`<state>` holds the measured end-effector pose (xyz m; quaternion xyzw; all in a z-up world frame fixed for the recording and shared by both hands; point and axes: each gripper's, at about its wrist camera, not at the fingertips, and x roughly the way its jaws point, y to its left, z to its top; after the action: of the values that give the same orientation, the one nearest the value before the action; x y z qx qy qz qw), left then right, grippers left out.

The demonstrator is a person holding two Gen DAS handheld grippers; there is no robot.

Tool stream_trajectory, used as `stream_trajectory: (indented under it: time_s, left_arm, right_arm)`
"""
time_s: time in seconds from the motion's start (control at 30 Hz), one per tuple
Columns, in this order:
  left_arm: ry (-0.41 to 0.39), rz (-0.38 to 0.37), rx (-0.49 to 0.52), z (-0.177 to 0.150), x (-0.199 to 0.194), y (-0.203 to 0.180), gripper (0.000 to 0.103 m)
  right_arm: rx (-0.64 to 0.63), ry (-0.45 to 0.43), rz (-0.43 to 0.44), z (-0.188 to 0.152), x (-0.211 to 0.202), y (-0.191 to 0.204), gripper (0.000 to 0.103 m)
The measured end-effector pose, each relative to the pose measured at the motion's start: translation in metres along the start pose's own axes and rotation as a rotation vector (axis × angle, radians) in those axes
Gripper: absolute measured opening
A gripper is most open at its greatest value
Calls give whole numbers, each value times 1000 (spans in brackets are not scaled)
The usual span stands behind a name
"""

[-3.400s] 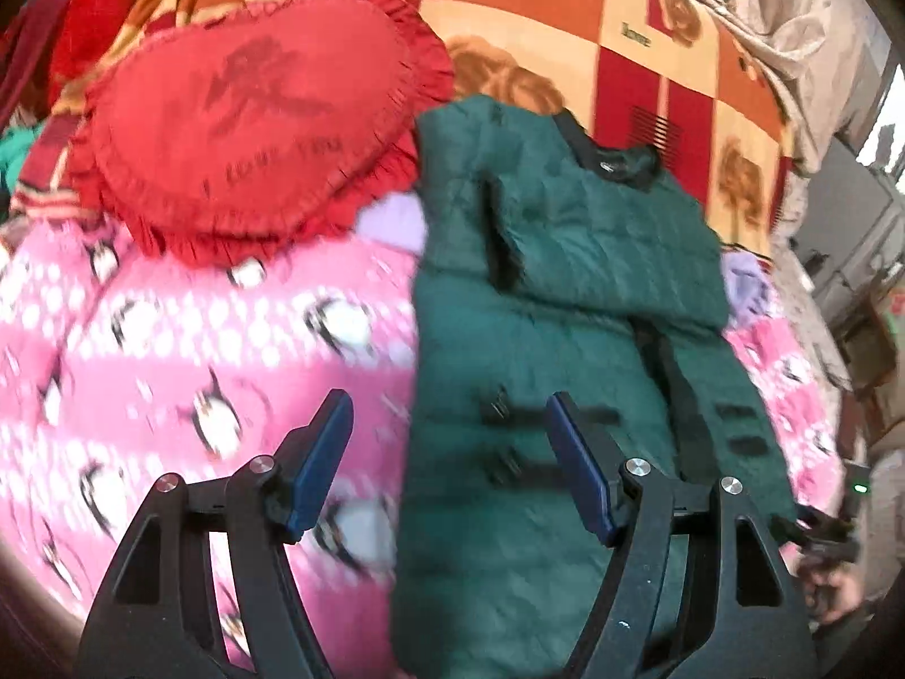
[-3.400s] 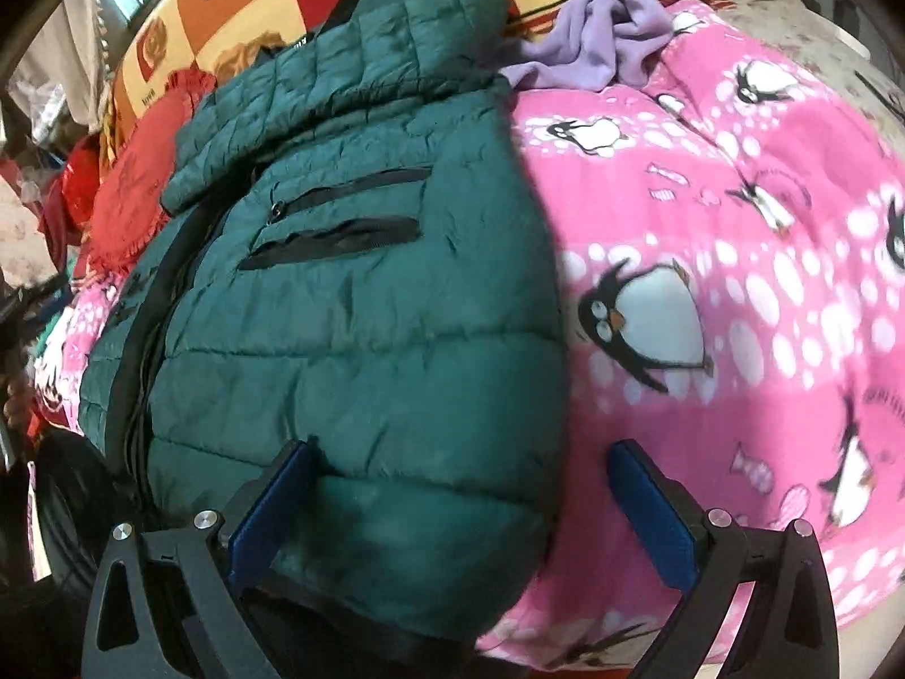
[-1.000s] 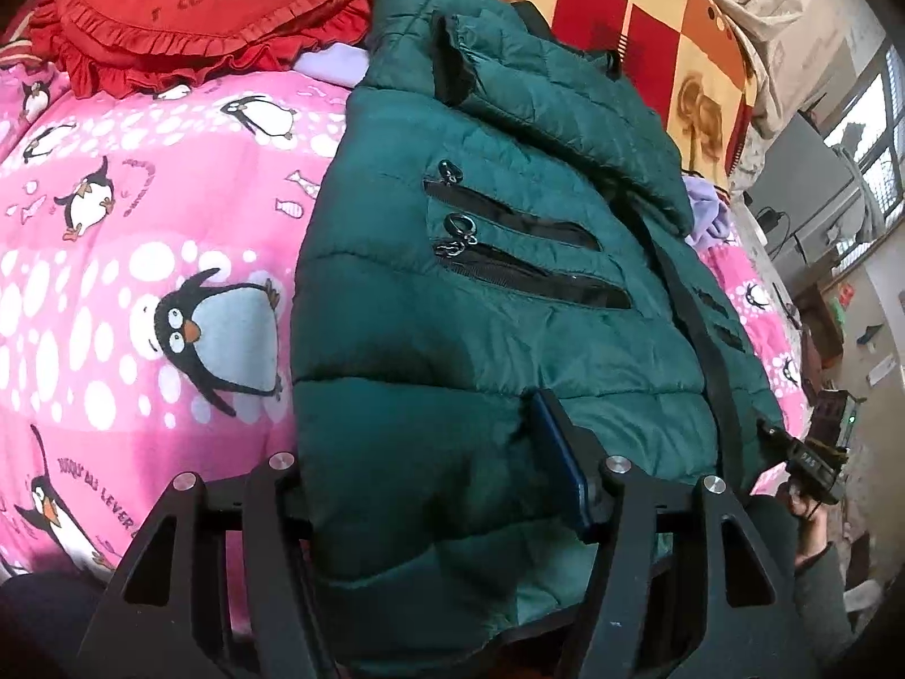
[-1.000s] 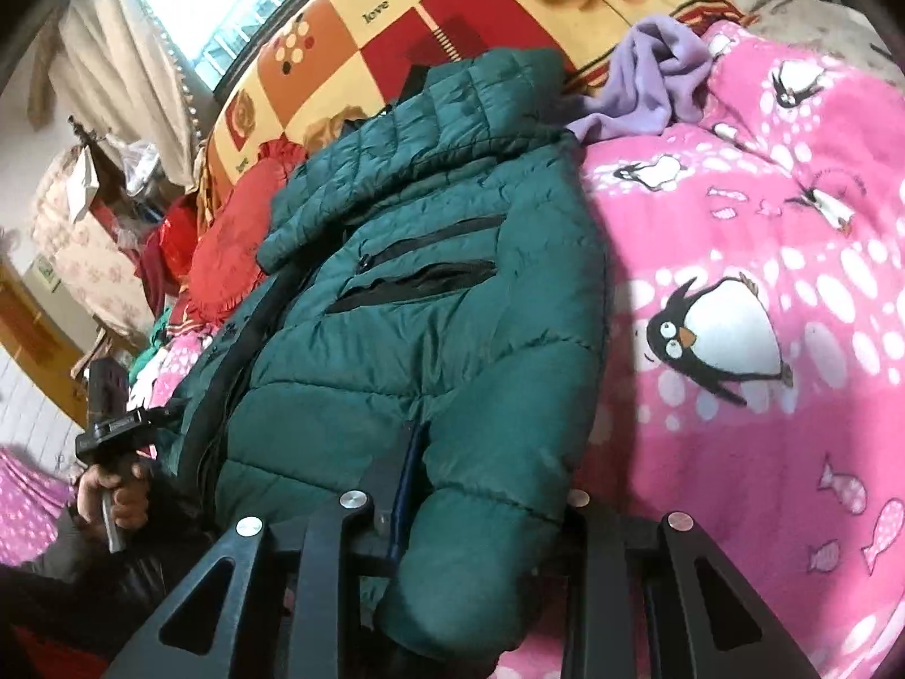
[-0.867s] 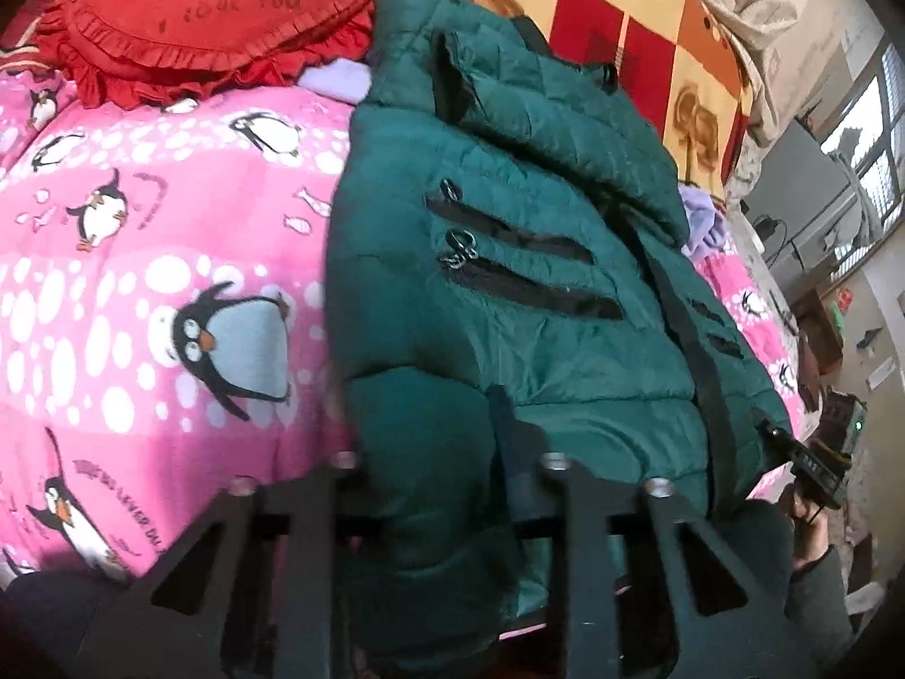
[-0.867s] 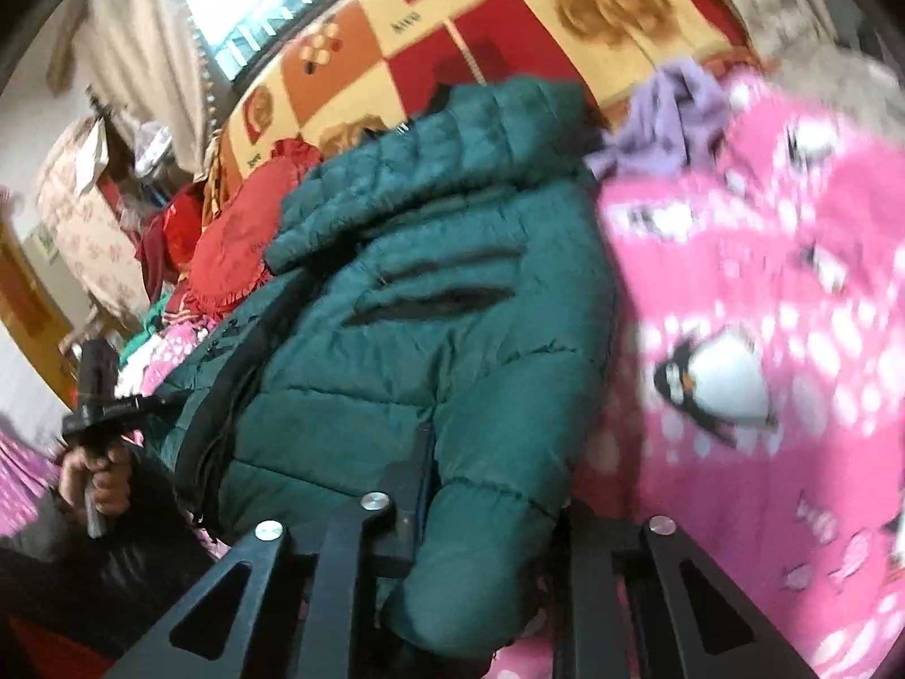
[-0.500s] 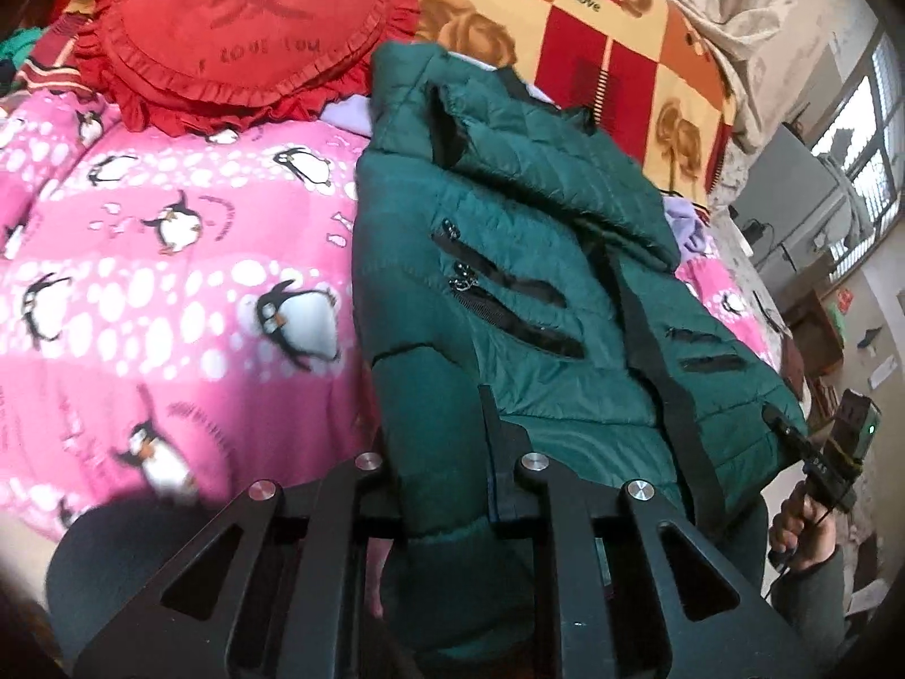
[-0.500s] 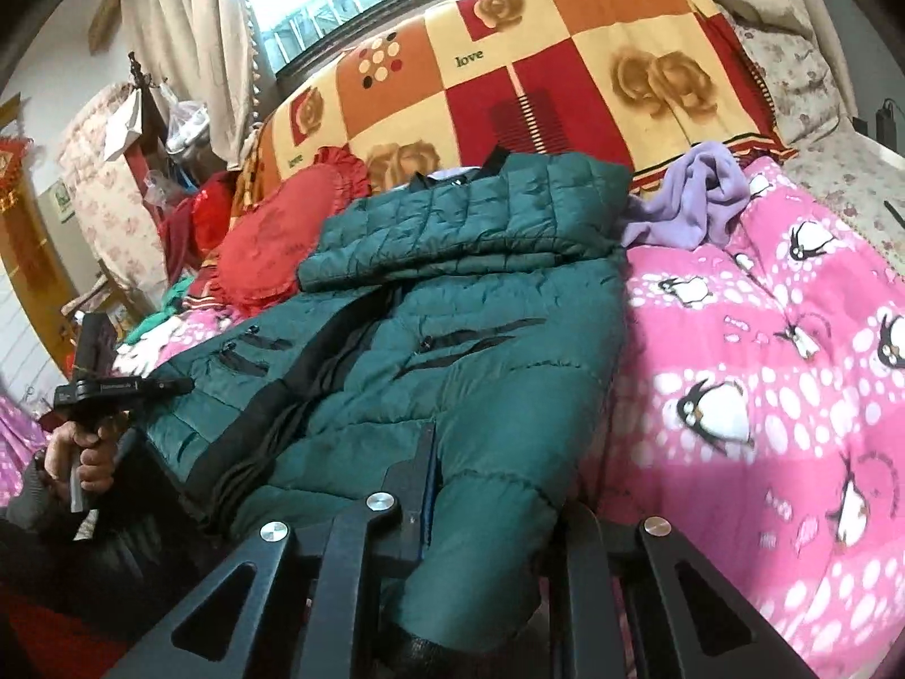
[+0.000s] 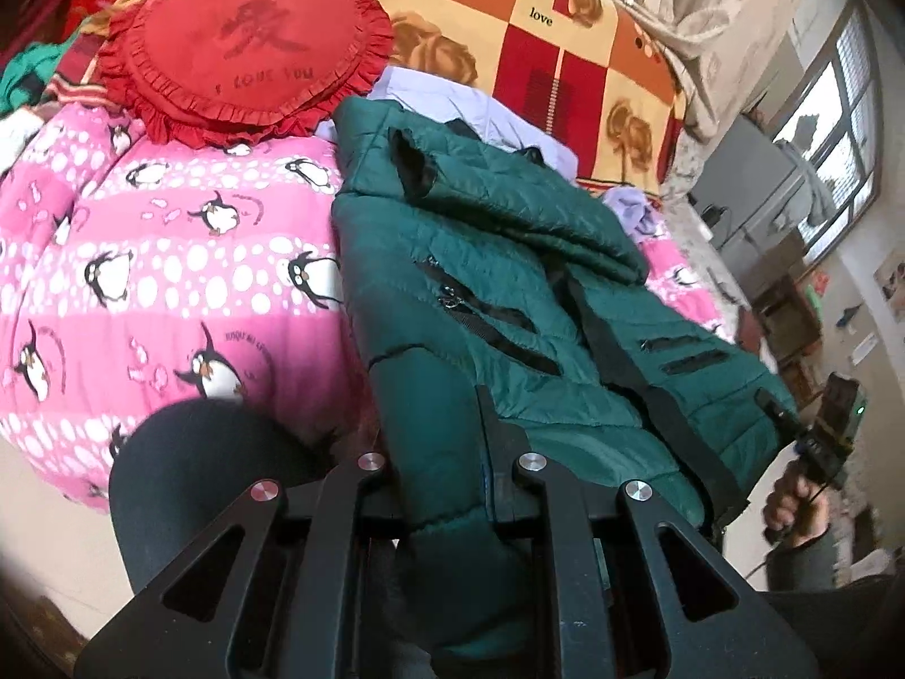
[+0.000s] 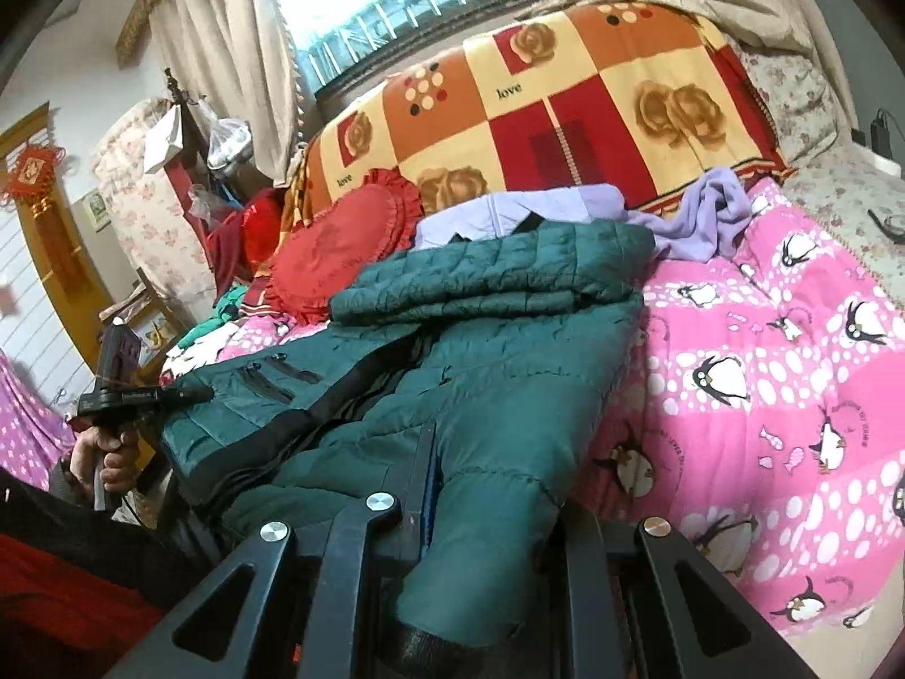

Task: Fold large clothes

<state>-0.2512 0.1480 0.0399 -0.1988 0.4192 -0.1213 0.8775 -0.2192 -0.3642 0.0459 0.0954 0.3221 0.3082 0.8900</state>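
Jaws of both grippers, left gripper (image 9: 441, 452) and right gripper (image 10: 492, 486), clenched on green puffer jacket's (image 9: 509, 260) hem over pink penguin blanket (image 9: 169, 260)

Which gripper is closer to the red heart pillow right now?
Left. The left gripper clamps the green jacket corner on the red heart pillow side; the right gripper holds the opposite corner.

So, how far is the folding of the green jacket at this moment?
Done: the green jacket lies on the pink penguin blanket with its sleeves folded across the chest. In hand: the left gripper and the right gripper each pinch a bottom corner. Left: carrying the hem toward the collar, then flattening.
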Motion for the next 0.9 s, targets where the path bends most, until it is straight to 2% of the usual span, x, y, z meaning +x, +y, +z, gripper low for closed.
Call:
stream_trajectory:
  time_s: [0.17,0.47,0.63,0.9]
  left_arm:
    - [-48,-19,20,7,-18,-12,13]
    - [-170,90,109,65,-10,-41,13]
    - [-228,122,79,95,-2,-44,13]
    - [-237,158,19,140,31,-39,13]
  right_arm:
    - [-18,-31,0,7,-15,4,15]
    - [-7,-53,-32,55,2,7,15]
    - [5,-69,-69,88,13,9,15]
    - [87,-67,-149,128,47,-11,15]
